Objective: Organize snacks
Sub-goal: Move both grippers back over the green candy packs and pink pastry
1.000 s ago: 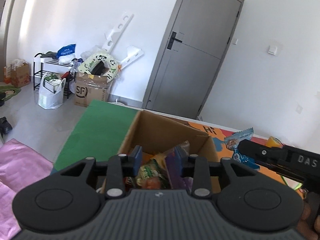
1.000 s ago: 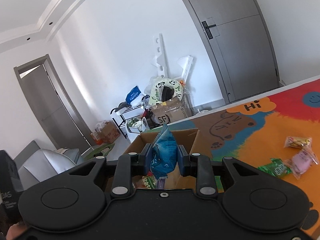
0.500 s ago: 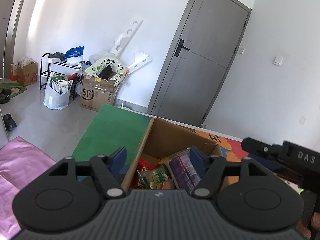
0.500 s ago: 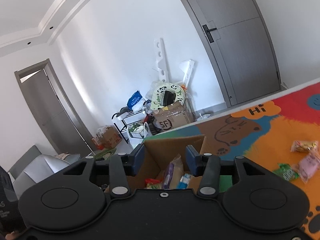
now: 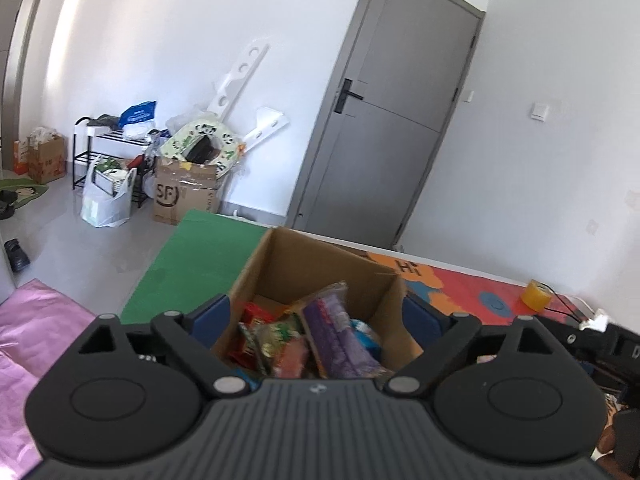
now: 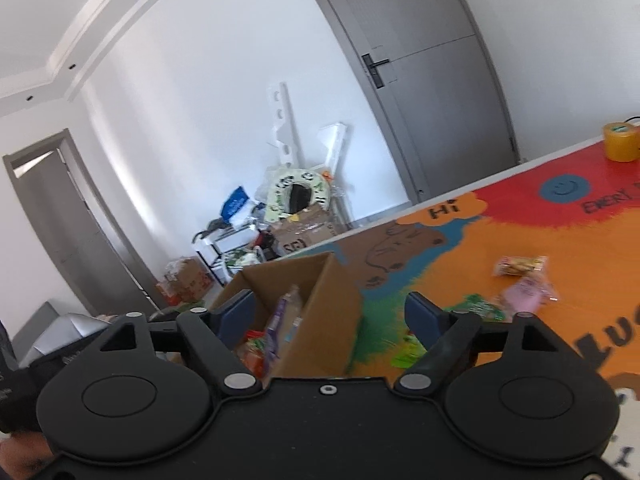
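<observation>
2 grippers, left gripper [image 5: 317, 316] and right gripper [image 6: 330, 312], are opening, empty, over the upright cardboard box [image 5: 316, 268].

One cardboard box [image 6: 320, 312] sits open, three loose snack packets [image 6: 520, 266] lie on the mat, and one tape roll [image 6: 621, 142] stands apart.

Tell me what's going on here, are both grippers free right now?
A person is sorting snacks into a cardboard box with a gripper in each hand. The left gripper is over the box, its jaws opening with nothing pinched between them; packets already lie inside. The right gripper is also opening and empty, beside the box's right wall. On the mat, a few snacks are left: a yellow packet, a pink one and a green one.
</observation>
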Demonstrator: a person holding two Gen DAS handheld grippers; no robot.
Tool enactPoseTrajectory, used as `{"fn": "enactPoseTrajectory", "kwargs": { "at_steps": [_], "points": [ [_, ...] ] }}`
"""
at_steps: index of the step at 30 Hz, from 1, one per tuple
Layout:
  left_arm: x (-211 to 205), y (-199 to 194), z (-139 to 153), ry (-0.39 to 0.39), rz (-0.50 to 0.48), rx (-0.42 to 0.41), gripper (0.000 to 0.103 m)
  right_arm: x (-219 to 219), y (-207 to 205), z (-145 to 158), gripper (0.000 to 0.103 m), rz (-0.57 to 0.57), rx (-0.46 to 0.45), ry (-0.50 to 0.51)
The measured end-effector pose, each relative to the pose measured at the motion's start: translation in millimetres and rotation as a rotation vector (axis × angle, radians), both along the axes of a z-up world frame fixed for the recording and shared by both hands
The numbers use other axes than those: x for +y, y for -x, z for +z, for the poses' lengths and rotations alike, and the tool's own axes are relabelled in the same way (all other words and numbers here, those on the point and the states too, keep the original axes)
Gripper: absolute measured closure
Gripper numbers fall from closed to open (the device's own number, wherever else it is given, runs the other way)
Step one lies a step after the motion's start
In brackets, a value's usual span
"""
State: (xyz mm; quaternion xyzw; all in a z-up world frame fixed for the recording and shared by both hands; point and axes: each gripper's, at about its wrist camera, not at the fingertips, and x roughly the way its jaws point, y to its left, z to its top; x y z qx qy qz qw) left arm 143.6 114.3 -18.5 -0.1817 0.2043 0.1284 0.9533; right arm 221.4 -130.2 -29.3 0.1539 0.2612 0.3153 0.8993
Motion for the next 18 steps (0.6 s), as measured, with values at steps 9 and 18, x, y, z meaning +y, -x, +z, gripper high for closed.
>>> {"fn": "enactPoseTrajectory", "kwargs": {
  "at_steps": [9,18],
  "points": [
    [-35,0,3,-0.001,-0.110,0.011,0.010,-32,10,-2,0.004,-0.089,0.000,0.030],
    [-78,-13,2,-0.037,-0.173,0.003,0.010,-63,3,-17,0.005,-0.165,0.018,0.021]
  ]
}}
